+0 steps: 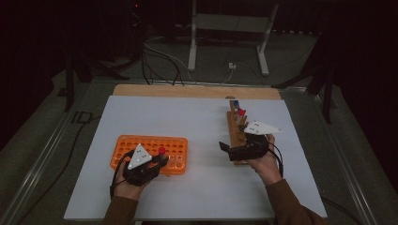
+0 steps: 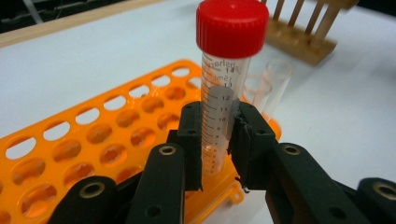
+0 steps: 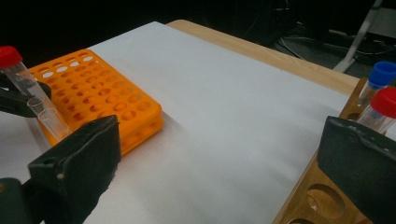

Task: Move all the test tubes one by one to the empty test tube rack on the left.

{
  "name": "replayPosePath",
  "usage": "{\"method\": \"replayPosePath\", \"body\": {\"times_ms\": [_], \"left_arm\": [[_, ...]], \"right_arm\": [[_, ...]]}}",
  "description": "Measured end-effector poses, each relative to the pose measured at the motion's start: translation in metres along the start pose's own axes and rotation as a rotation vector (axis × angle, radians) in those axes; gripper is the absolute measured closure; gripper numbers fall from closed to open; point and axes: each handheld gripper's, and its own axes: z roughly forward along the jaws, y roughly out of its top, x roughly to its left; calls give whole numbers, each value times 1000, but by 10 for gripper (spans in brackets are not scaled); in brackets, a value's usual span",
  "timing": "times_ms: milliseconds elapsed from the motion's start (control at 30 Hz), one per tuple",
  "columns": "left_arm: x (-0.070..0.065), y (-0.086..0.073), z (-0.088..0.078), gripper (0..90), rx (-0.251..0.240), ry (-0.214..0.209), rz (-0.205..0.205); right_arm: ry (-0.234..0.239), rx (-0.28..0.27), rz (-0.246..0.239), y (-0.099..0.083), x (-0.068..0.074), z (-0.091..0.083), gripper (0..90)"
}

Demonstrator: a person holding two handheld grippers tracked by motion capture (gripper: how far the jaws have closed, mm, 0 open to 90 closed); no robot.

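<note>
— At the left of the table, what does the left gripper do?

— It is clenched on a clear graduated tube with a red cap. The tube stands upright between the two pads, at the near right corner of the orange tube rack. Whether its tip is already in a hole or just above one, I cannot tell. Two open clear tubes without caps stand in the rack just behind it.

— So which step is this?

— I judge it is the placing of the red-capped tube into the orange rack. The next move calls for a straight lowering into the hole, and only then a release of the pads, so the tube does not tilt against its neighbours.

— And at the right?

— The right gripper is released, its jaws wide apart with nothing between them. It hovers beside the wooden rack, where a blue-capped tube and another red-capped one wait. It probably takes one of them next.
</note>
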Motion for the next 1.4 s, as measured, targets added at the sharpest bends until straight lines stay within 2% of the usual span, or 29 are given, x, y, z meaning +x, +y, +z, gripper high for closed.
{"method": "replayPosePath", "body": {"times_ms": [167,300,767,900,1000,1167,1400], "left_arm": [[-2,-4,6,752,61,12,29],[-4,-5,10,752,88,22,47],[-3,-7,12,745,98,20,42],[-4,-7,11,663,98,15,37],[-3,-6,8,594,77,-3,32],[2,-4,-3,505,2,-30,-5],[10,-1,-16,414,-93,-57,-35]], "right_arm": [[4,3,1,-3,1,1,4],[6,3,3,-4,0,1,4],[16,7,10,-7,2,3,4],[17,6,9,-7,1,3,4],[16,6,9,-7,1,3,4],[12,6,13,-7,-1,2,4],[6,3,11,-7,-2,2,4]]}}
